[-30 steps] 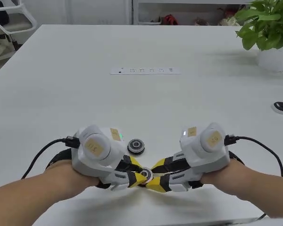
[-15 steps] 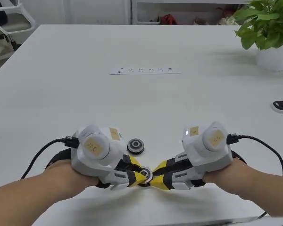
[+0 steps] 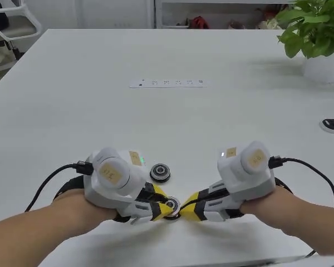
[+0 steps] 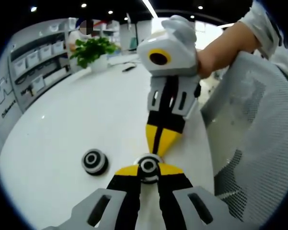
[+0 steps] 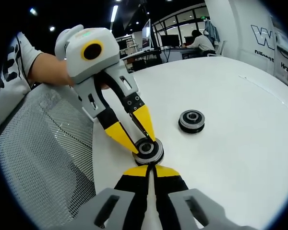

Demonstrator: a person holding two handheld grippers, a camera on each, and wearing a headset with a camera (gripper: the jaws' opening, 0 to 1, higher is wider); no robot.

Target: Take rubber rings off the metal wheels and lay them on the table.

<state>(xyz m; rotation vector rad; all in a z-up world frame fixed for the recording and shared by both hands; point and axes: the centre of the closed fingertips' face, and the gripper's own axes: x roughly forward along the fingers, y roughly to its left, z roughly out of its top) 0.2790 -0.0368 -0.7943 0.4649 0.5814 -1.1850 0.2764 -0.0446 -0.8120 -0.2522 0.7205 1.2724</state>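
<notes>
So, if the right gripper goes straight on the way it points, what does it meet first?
The small metal wheel with its black rubber ring, held by the left gripper, directly ahead of the right gripper. They may touch already; depth is unclear.

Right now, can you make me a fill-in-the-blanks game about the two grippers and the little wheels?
1. The left gripper grips a metal wheel between its two ___.
2. Open or shut? The right gripper has its fingers ___, with the tips at that wheel.
3. Altogether there are ___ wheels: that one and a spare wheel lying on the table.
4. The plant at the table's far corner has ___ leaves.
Missing words: fingers, shut, two, green.
</notes>
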